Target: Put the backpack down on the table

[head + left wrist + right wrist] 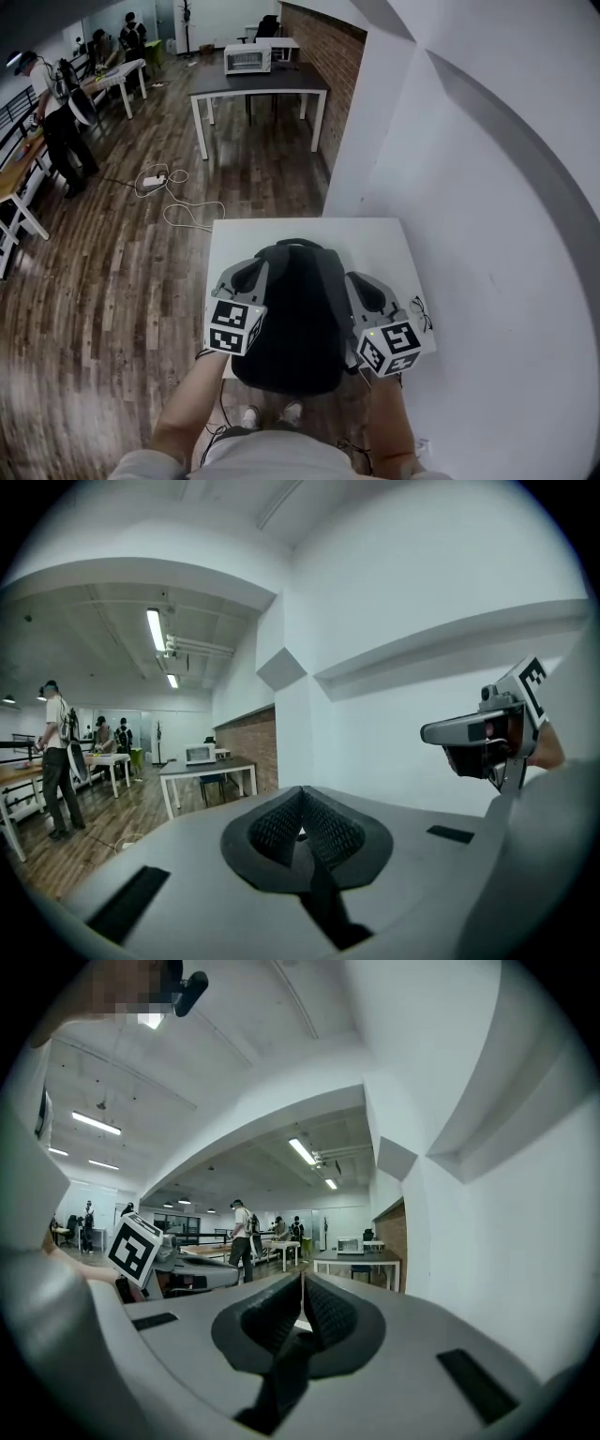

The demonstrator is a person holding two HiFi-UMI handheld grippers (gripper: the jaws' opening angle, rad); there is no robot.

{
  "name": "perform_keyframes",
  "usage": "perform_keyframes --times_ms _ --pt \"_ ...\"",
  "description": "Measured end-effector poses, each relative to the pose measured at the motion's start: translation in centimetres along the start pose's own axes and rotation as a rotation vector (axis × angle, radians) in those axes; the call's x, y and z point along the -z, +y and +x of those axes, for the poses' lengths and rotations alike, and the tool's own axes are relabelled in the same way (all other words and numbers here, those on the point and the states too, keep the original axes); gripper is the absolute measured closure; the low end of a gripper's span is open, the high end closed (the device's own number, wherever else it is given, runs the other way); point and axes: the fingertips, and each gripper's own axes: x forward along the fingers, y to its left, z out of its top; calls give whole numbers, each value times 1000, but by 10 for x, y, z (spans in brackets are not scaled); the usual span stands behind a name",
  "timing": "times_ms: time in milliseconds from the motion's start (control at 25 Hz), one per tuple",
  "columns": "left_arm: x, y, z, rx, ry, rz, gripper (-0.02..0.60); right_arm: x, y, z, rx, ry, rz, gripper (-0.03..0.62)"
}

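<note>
A black backpack (291, 314) hangs between my two grippers, over the near part of the small white table (366, 234) and past its front edge. My left gripper (251, 272) is at the bag's left shoulder and my right gripper (361, 286) at its right shoulder. In the left gripper view the jaws (302, 829) are shut on a black strap (323, 907) that runs down out of them. The right gripper view shows the same: the right gripper (302, 1314) is shut on a black strap (279, 1384). Both grippers point about level into the room.
A pair of glasses (419, 314) lies on the table's right edge. A white wall stands close on the right. Farther back are a dark table with a microwave (248, 58), a cable on the wood floor (155, 178) and people at benches on the left.
</note>
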Motion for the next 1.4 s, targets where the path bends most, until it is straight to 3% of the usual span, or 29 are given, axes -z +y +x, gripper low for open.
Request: perform_keyframes --times_ms 320,760,1400 --pt "-57 -3 -41 -9 -158 28 565 -41 17 -25 2 -58 -88 551" --pt "-94 -15 -105 -28 -282 58 565 -61 39 -56 -35 -132 -100 551" --pt "-87 -29 -153 -26 -266 20 565 -58 30 -93 39 -130 -73 551"
